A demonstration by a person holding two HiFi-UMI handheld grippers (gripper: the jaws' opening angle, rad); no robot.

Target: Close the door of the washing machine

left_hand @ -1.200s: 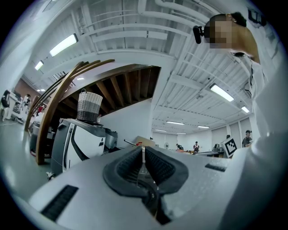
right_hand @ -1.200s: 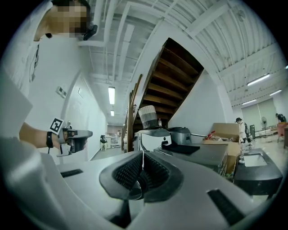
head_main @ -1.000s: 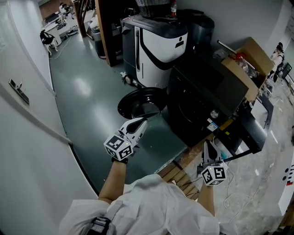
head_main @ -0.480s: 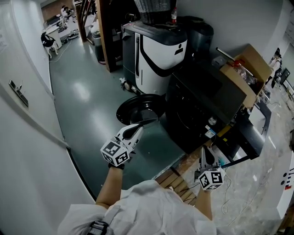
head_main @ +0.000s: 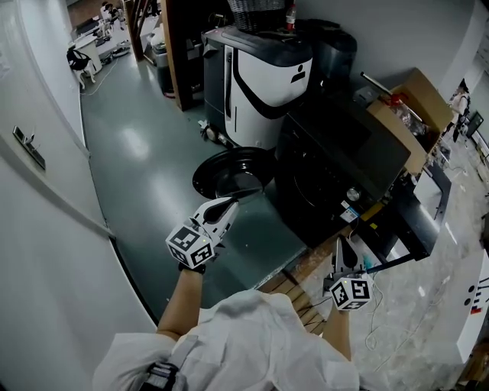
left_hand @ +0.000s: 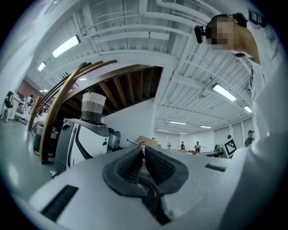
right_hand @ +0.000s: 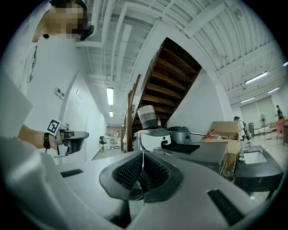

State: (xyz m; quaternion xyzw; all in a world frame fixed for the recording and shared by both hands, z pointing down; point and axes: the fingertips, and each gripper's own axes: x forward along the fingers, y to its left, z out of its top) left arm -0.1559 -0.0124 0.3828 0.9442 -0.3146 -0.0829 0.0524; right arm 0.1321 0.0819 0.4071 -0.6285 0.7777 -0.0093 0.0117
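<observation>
The black washing machine [head_main: 336,164] stands ahead in the head view, its round door [head_main: 229,172] swung wide open to the left, low over the green floor. My left gripper [head_main: 231,204] is shut and empty. It points at the door's near edge, a short way from it. In the left gripper view the left gripper [left_hand: 144,151] shows its pads closed together. My right gripper [head_main: 341,244] hangs in front of the machine's right corner, shut and holding nothing. The right gripper view shows the right gripper [right_hand: 142,155] closed, the machine's top [right_hand: 193,149] beyond it, and the left gripper [right_hand: 72,138] off to the left.
A white and black appliance [head_main: 267,72] with a wicker basket [head_main: 256,11] on top stands behind the door. A cardboard box [head_main: 409,107] sits right of the machine, a black stand [head_main: 416,221] nearer. A white wall [head_main: 46,229] runs along the left. Wooden boards [head_main: 294,286] lie underfoot.
The head view shifted slightly. Both grippers keep their places and stay shut, and the door remains open.
</observation>
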